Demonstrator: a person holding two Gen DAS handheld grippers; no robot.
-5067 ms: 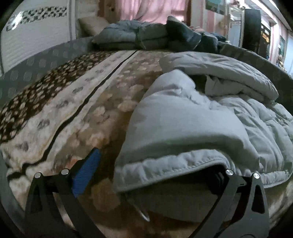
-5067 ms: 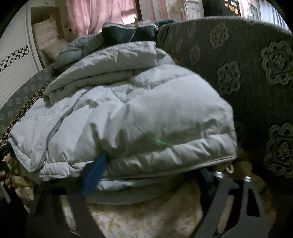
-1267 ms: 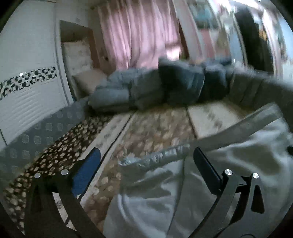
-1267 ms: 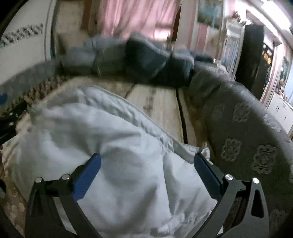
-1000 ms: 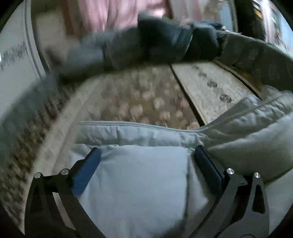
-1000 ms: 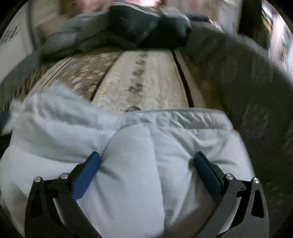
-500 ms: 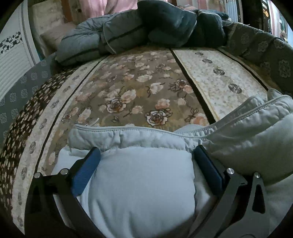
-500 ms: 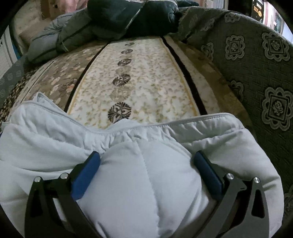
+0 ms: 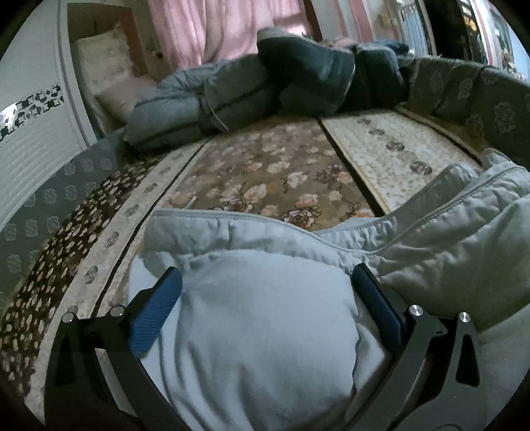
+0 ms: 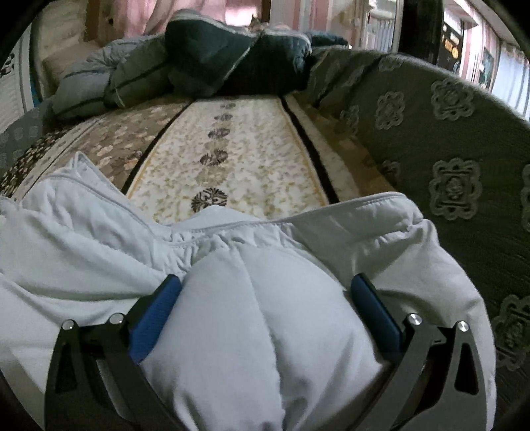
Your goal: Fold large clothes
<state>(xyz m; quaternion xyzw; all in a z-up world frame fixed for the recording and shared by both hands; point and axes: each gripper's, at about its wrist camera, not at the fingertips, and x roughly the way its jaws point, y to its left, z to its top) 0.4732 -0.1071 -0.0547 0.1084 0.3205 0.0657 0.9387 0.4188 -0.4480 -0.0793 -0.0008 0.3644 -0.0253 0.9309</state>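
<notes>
A pale grey padded coat [image 9: 265,318] is bunched on the near part of a sofa bed covered with a floral patterned cover [image 9: 265,175]. In the left wrist view, the left gripper [image 9: 265,281] is seen with its two blue-padded fingers [image 9: 155,311] set wide, one on each side of a thick puffed fold of the coat; both pads are pressed against the padding, so the fold is held between them. A stitched hem of the coat runs across just beyond the fingertips.

In the right wrist view, the right gripper [image 10: 265,281] is shown in the same manner: its blue pads [image 10: 374,315] are spread wide and bear on either side of a bulging fold of the same coat [image 10: 265,325] (a vertical quilting seam is visible between them). The patterned grey backrest [image 10: 447,149] stands just beside the coat on the right.

At the far end of the cover, dark blue-grey padded garments [image 9: 298,79] are piled below pink curtains [image 9: 215,30].
</notes>
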